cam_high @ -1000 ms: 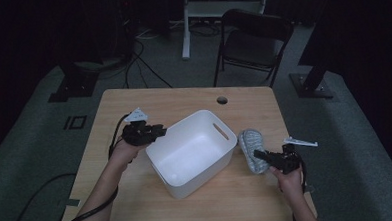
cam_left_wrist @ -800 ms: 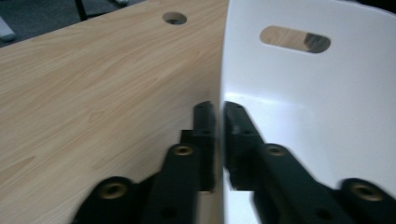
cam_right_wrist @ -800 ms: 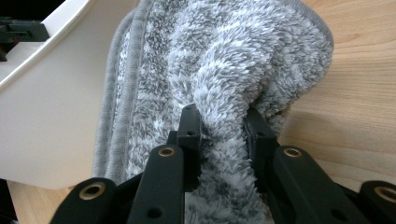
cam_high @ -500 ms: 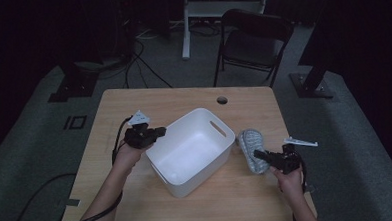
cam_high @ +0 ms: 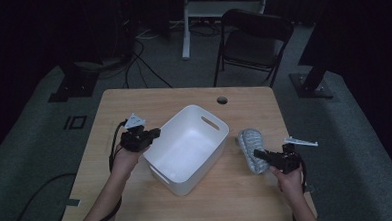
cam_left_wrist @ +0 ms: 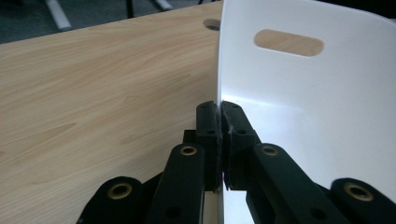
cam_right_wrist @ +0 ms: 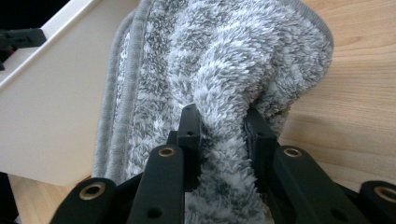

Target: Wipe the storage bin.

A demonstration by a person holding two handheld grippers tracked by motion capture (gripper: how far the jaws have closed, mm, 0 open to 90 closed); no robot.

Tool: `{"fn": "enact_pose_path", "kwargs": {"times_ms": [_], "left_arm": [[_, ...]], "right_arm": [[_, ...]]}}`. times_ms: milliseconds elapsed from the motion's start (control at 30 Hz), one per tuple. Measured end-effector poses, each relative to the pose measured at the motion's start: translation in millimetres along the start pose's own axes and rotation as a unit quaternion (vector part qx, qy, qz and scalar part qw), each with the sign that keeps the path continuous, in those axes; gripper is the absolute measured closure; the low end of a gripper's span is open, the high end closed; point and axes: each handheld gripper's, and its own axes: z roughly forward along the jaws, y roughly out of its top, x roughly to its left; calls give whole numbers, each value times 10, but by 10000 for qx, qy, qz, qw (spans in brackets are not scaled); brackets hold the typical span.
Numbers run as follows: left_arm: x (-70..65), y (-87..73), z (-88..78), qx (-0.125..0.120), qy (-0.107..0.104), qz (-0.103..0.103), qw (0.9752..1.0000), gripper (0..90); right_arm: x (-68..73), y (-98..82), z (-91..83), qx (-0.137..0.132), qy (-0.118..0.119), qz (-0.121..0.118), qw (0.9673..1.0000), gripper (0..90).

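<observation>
The grey fluffy cloth (cam_right_wrist: 233, 60) lies bunched on the right of the wooden table (cam_high: 183, 98), just beside the right wall of the white plastic bin (cam_high: 185, 143); it looks soft, light and limp, likely to sag and trail when raised, so a raised fold near its middle seems the best place to pinch it; the bin looks light, stiff and smooth, likely to skid or tip unless steadied at its thin rim; the right gripper (cam_right_wrist: 219, 126), at the near right, has its jaws part-way apart and squeezing a thick ridge of the cloth's pile between them; the left gripper (cam_left_wrist: 219, 116), on the left, has its jaws pressed close together on the bin's left wall, one inside and one outside.
</observation>
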Motion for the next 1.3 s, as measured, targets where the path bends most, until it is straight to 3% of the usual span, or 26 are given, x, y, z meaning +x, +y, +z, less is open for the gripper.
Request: {"fn": "enact_pose_path", "kwargs": {"times_ms": [233,333,433,500,600,700,867,933,1033,1133,1300], "left_arm": [[0,-30,-42,-22,-55,-42,10000,855],[17,-62,-100,-79,-239,-124,9996,806],[24,-72,-128,-86,-270,-150,9995,799],[-2,-84,-185,-87,-234,14,9997,778],[-8,-104,-231,-111,-251,57,9996,755],[-16,-162,-254,-51,-133,158,9998,684],[36,-292,-223,-51,-101,17,9999,689],[50,-315,-217,-83,-194,-59,9998,739],[35,-307,-233,-113,-62,0,9999,788],[18,-321,-247,-328,1,18,9995,792],[9,-344,-228,-335,-51,15,9994,850]], "right_arm": [[-3,3,-7,-10,3,21,10000,731],[-2,0,-4,-5,3,14,10000,731],[3,-1,2,0,1,-3,10000,731],[16,-1,11,14,27,-14,10000,731],[36,10,-2,5,32,-40,10000,731],[53,34,-50,-99,59,-56,9999,731],[61,26,-40,-76,90,-32,9999,731],[96,34,-20,-65,130,-87,9999,732],[131,51,-15,-78,165,-125,9998,732],[182,61,-4,-89,214,-189,9996,732],[220,57,-23,-99,261,-214,9994,731]]}}
